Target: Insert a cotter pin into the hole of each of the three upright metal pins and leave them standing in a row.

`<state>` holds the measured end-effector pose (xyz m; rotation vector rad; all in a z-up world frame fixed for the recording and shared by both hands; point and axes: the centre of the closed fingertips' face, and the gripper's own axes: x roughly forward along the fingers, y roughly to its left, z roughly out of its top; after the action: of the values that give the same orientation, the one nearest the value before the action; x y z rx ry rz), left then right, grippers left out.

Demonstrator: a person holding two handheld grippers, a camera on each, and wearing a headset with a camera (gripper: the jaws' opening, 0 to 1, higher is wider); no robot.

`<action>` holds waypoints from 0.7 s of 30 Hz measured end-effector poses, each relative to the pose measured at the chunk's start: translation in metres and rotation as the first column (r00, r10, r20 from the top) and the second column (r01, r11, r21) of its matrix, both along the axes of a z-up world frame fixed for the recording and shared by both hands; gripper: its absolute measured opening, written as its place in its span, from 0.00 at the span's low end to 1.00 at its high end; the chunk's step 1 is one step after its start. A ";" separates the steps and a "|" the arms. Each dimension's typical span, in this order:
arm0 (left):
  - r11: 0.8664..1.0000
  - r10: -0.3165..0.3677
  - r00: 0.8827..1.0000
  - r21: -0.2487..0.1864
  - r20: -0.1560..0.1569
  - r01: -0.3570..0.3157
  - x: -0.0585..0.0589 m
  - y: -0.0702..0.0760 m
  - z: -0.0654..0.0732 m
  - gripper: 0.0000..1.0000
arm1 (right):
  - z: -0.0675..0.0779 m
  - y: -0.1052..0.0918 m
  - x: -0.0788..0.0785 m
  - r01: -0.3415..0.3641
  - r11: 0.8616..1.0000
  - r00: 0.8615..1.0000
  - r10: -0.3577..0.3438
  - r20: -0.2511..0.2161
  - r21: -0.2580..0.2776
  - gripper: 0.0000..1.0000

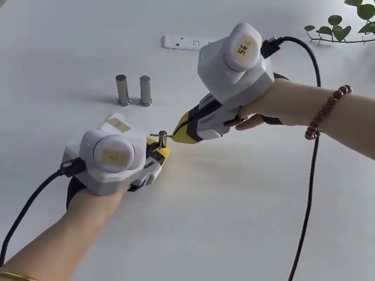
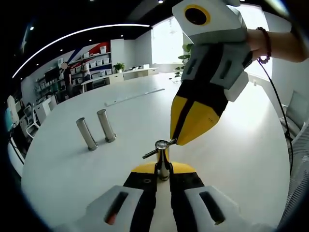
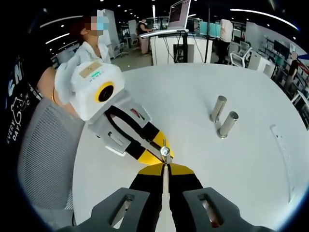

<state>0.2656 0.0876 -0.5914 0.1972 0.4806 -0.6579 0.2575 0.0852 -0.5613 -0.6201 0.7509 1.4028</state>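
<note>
**Cotter pin going into first pin, both grippers busy**

My left gripper (image 2: pixel 162 170) is clamped on the lower shaft of a metal pin (image 2: pixel 162 155) and holds it roughly upright. I can't tell if its foot is on the table or just off it. The grip is low so the cross hole near the top stays free.

My right gripper (image 3: pixel 165 166) has its jaws pressed together on the head end of the cotter pin (image 2: pixel 148 155). It comes in from the side, level with the hole, tips just beside the pin's top. In the left gripper view the cotter pin's legs poke out the far side of the metal pin, so I judge it through or nearly so. How deep it's seated is unclear.

It takes two grippers because a side push would tip a loose pin, so the left clamp is the brace.

The two other upright pins (image 1: pixel 122 89) (image 1: pixel 145 90) stand side by side further back, well apart from my grippers. I see no cotter pin in either, but they're too small to be sure. My guess is this is the first of three, and this pin has yet to join the row.

Surface is a plain white table (image 1: pixel 234 222), smooth, with some glare. A power strip (image 1: pixel 184 42) lies near the far side and a plant sprig (image 1: pixel 345 23) is at the corner. A black cable (image 1: pixel 307 193) trails off the right gripper, and there's a bead bracelet (image 1: pixel 326 111) on my right wrist.

Room is an open office with shelves, desks, chairs, a monitor and people in the background
</note>
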 end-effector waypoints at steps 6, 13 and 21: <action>1.000 0.005 1.000 -0.004 -0.003 -0.005 0.000 0.000 0.000 0.07 | 0.001 0.007 0.000 0.002 1.000 1.000 -0.002 0.005 0.008 0.00; 1.000 0.009 1.000 -0.004 -0.002 -0.009 0.000 0.000 0.000 0.07 | 0.004 0.009 0.000 0.010 1.000 1.000 -0.010 0.002 0.029 0.04; 1.000 0.012 1.000 -0.003 -0.003 -0.012 0.000 -0.001 0.000 0.07 | 0.001 0.020 -0.003 0.020 0.997 1.000 -0.021 0.011 0.070 0.11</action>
<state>0.2654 0.0869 -0.5913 0.1907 0.4834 -0.6473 0.2541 0.1054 -0.5603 -0.5636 0.6942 1.3995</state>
